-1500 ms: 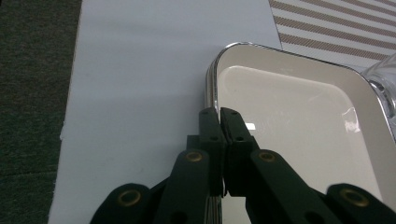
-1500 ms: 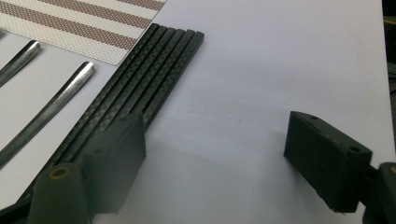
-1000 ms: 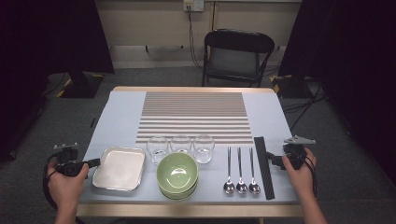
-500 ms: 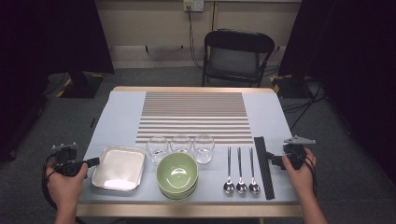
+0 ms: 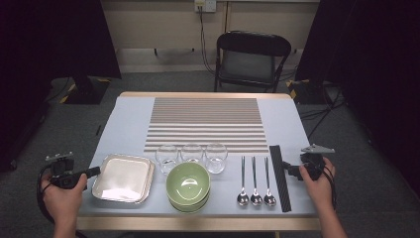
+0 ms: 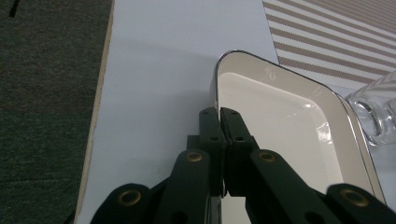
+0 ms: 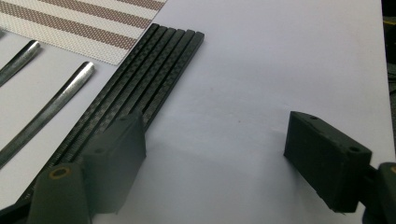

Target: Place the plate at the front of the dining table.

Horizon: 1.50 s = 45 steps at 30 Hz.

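My left gripper [image 5: 93,171] [image 6: 219,113] is held at the table's left front edge, its jaws shut with nothing between them. Its tips reach the near left rim of a shiny rectangular metal tray [image 5: 122,177] [image 6: 215,79]; whether they touch it I cannot tell. My right gripper [image 5: 290,171] [image 7: 217,129] is open at the right front, low over bare table. Its left jaw lies just beside a bundle of black chopsticks [image 5: 280,176] [image 7: 156,70]. Three spoons [image 5: 255,184] lie left of the chopsticks, and two of their handles [image 7: 51,109] show in the right gripper view.
Stacked green bowls [image 5: 188,186] sit front centre, behind them three clear glasses [image 5: 191,153], one [image 6: 378,112] seen beside the tray. A striped placemat [image 5: 205,124] [image 6: 336,37] [image 7: 84,14] covers the table's middle. A chair [image 5: 252,59] stands beyond the far edge.
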Tool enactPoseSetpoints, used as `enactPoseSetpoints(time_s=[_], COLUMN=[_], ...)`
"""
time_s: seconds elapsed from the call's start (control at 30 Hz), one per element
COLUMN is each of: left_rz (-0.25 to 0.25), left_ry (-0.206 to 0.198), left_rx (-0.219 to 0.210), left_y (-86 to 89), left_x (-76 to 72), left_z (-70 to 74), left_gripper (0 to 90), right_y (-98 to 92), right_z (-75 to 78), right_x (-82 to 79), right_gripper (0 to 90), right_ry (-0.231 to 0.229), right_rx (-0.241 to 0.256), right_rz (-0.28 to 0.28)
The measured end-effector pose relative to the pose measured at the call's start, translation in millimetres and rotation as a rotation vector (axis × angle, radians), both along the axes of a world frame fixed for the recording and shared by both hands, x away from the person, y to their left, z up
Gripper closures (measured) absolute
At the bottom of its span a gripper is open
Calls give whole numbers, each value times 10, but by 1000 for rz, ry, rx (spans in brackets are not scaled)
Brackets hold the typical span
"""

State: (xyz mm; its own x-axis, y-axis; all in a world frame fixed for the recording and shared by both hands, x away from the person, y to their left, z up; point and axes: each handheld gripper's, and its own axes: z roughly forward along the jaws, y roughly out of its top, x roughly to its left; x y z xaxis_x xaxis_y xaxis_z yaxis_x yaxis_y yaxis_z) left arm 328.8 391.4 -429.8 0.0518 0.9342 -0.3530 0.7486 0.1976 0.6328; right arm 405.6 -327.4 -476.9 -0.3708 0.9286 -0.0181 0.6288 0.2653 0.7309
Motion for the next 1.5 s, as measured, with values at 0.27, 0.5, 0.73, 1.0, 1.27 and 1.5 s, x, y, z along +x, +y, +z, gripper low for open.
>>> enactPoseSetpoints(time_s=[0.27, 0.5, 0.73, 1.0, 1.27, 1.5], left_rz=[-5, -29, -40, -26, -27, -20], left_ry=[-2, -25, -34, -27, -18, -8], left_rx=[24, 31, 11, -17, -23, -20], left_y=[15, -1, -3, 12, -5, -18], left_x=[5, 17, 36, 43, 58, 63], left_z=[-25, -81, -132, -167, -171, -149], left_gripper=[824, 758, 757, 766, 828, 866], right_y=[0, -1, -1, 0, -1, -2], right_z=[0, 0, 0, 0, 0, 0], right_x=[1, 1, 1, 1, 1, 1], right_gripper=[199, 199, 199, 199, 199, 199], right_ry=[0, 1, 1, 0, 1, 2], right_rx=[0, 0, 0, 0, 0, 2], right_rz=[0, 1, 1, 0, 0, 0])
